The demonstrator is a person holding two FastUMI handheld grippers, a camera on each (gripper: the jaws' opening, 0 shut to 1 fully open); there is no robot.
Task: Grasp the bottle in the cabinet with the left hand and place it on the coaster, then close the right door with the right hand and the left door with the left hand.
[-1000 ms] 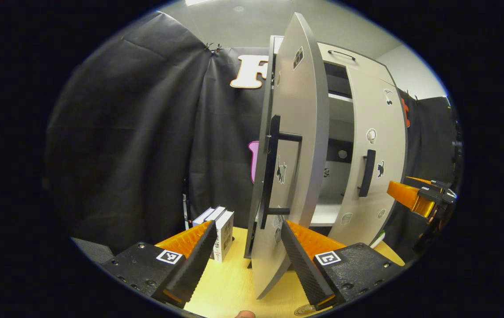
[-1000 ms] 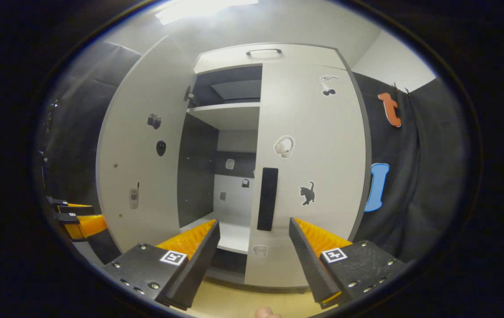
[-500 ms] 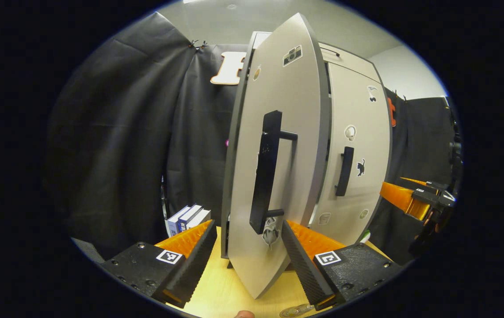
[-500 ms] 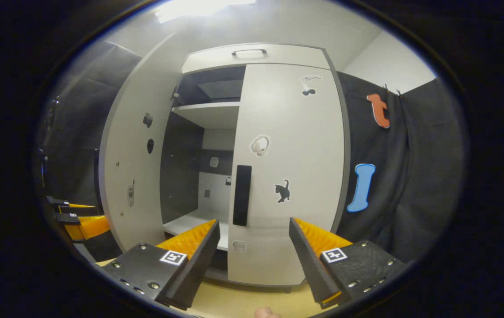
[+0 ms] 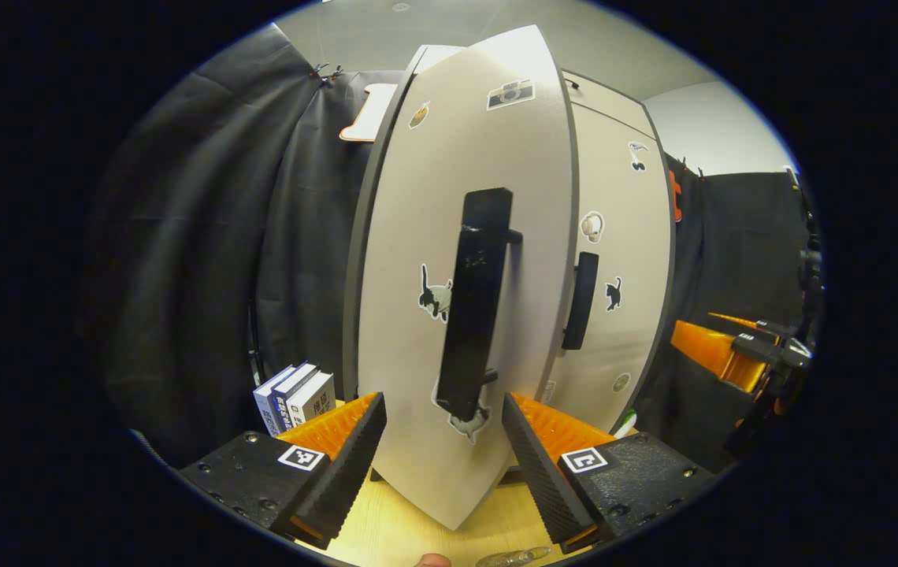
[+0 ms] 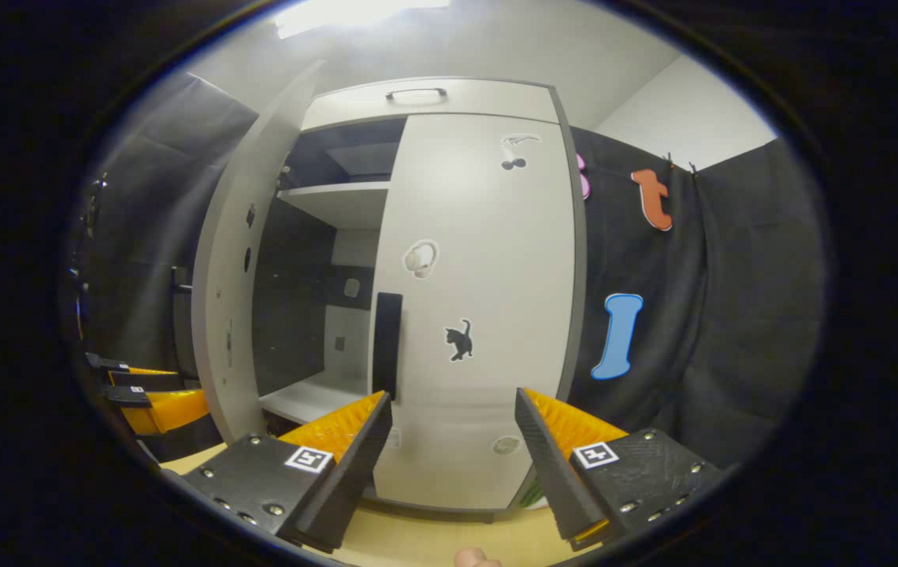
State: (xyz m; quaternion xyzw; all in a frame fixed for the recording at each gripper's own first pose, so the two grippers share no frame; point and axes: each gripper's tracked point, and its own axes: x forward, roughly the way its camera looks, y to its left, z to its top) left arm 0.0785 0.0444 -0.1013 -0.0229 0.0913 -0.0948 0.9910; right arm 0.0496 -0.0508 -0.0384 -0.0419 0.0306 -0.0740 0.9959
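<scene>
Left door [image 5: 449, 315] ajar, right door [image 6: 488, 315] closed, wooden tabletop [image 5: 417, 528], both hand-held grippers spread.

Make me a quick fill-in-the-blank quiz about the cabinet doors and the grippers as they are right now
1. The cabinet's right door is ____.
2. The left door is partly ____.
3. The jaws of the left gripper are ____, with nothing between them.
4. Beside the cabinet, on the table, stands a small row of ____.

Missing words: shut; open; open; books
</scene>
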